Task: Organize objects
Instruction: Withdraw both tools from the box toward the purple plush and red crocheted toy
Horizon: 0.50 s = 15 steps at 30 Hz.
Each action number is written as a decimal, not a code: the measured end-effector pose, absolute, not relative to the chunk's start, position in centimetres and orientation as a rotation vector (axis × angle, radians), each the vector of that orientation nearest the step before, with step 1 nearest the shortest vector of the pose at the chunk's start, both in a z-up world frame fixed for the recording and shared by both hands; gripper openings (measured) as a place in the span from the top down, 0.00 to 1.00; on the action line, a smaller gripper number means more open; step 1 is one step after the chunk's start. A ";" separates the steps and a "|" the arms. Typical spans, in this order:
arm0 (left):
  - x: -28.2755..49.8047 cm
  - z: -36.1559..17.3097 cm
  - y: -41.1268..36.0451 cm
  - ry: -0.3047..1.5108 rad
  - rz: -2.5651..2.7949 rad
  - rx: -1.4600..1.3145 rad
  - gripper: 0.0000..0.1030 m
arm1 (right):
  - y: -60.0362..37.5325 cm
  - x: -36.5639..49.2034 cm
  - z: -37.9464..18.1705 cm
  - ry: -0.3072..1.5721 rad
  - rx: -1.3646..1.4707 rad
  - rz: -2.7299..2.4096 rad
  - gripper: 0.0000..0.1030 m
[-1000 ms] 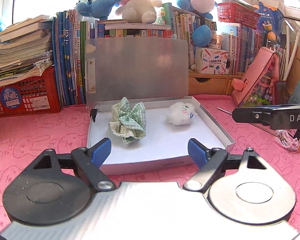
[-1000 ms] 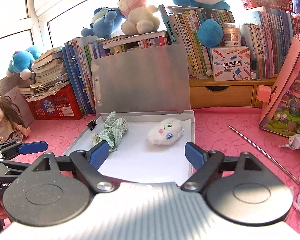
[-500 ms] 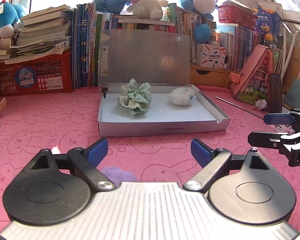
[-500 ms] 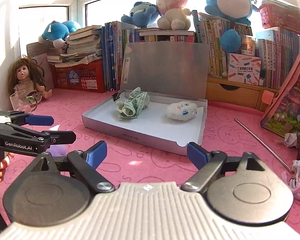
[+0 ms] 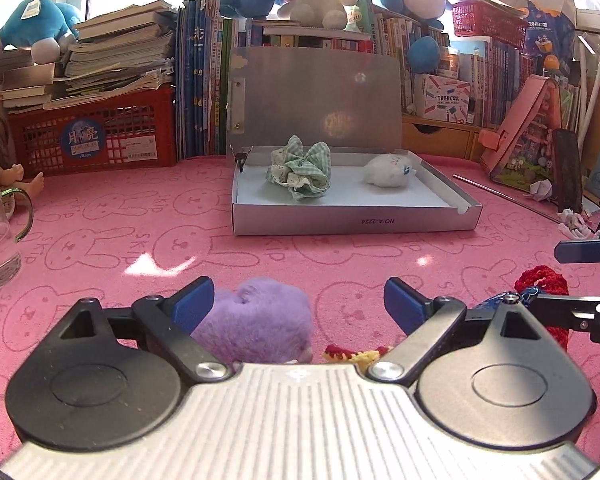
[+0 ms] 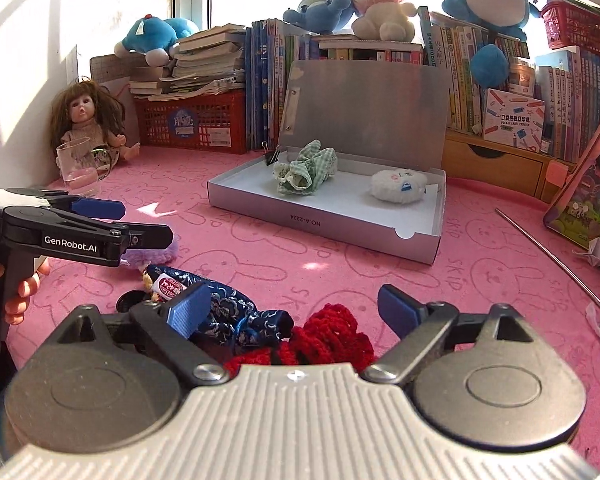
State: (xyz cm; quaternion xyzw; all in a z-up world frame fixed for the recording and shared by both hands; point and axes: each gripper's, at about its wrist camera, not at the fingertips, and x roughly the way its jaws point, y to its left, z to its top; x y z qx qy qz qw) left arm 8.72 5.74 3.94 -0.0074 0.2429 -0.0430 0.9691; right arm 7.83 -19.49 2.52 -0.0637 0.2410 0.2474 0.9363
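Left wrist view: the shallow grey cardboard box (image 5: 354, 222) with its lid propped upright sits on the far middle of the pink bunny-print tabletop (image 5: 148, 236), and two things already lie inside it, a green gingham fabric scrunchie (image 5: 300, 172) on the left and a small white fluffy plush (image 5: 390, 169) on the right. That part of the tidying looks done.

Left to gather, near the cameras, are a fuzzy purple pom-pom (image 5: 256, 320), which lies between the arms of the left tongs (image 5: 298, 300), a dark blue patterned cloth pouch (image 6: 228, 308), and a red crocheted yarn piece (image 6: 332, 338) under the right tongs (image 6: 294, 306). Both pairs of tongs have just been opening and stand wide apart; neither grips anything, though each has an item between its arms.

I judge the task roughly halfway, with pickups of the near items about to start.
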 end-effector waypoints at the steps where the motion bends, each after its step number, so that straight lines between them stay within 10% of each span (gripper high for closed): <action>1: 8.7 3.8 5.8 0.494 -0.084 -0.015 0.08 | -19.4 7.7 2.3 0.486 -0.134 0.498 0.06; 15: 8.3 1.8 6.6 0.538 -0.056 -0.056 0.07 | -19.3 7.2 0.3 0.490 -0.141 0.466 0.01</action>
